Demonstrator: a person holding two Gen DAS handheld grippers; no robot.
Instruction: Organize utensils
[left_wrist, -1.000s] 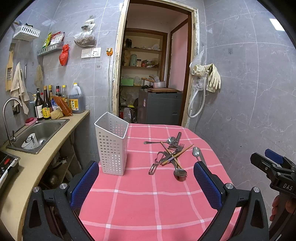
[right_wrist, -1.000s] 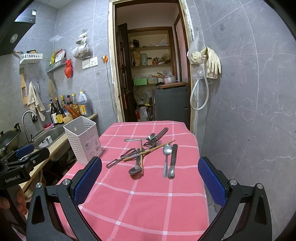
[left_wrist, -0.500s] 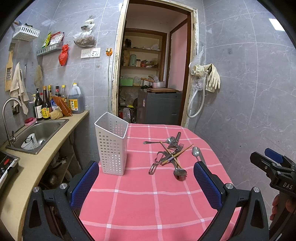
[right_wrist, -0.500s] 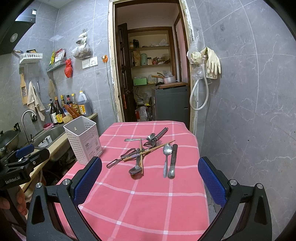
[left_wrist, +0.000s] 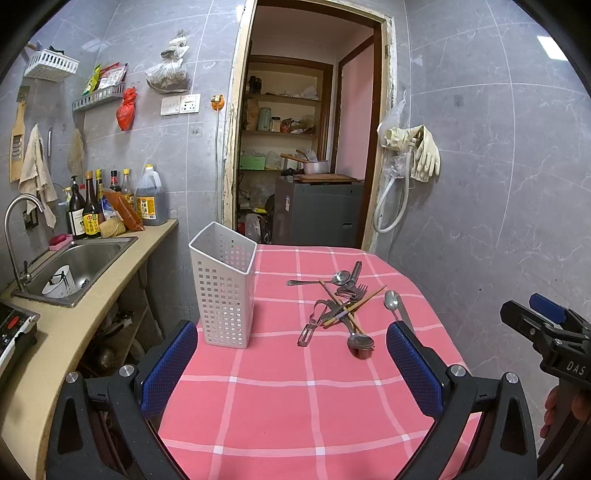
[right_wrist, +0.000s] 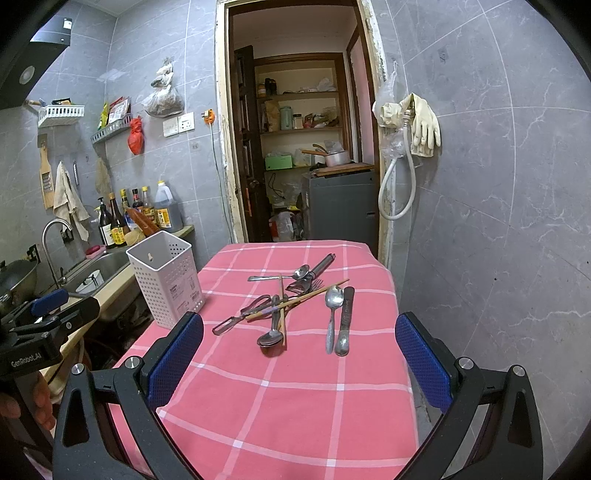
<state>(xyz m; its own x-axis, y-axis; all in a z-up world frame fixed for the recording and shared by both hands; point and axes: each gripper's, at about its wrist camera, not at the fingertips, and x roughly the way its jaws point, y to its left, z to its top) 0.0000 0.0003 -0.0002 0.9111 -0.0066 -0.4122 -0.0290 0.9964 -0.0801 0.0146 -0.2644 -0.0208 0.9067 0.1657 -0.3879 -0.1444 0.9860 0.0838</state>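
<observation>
Steel utensils (right_wrist: 291, 306) are lying in a tangle mid-bench, right of the white holder (left_wrist: 223, 284), exactly as a second ago. Both grippers, left (left_wrist: 291, 373) and right (right_wrist: 299, 365), are hovering wide open and empty; sorting is not starting yet.

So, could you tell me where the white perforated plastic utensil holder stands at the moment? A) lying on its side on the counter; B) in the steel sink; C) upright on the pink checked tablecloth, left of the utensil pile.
C: the white perforated plastic utensil holder stands upright on the pink checked tablecloth, left of the utensil pile, apart from it.
</observation>
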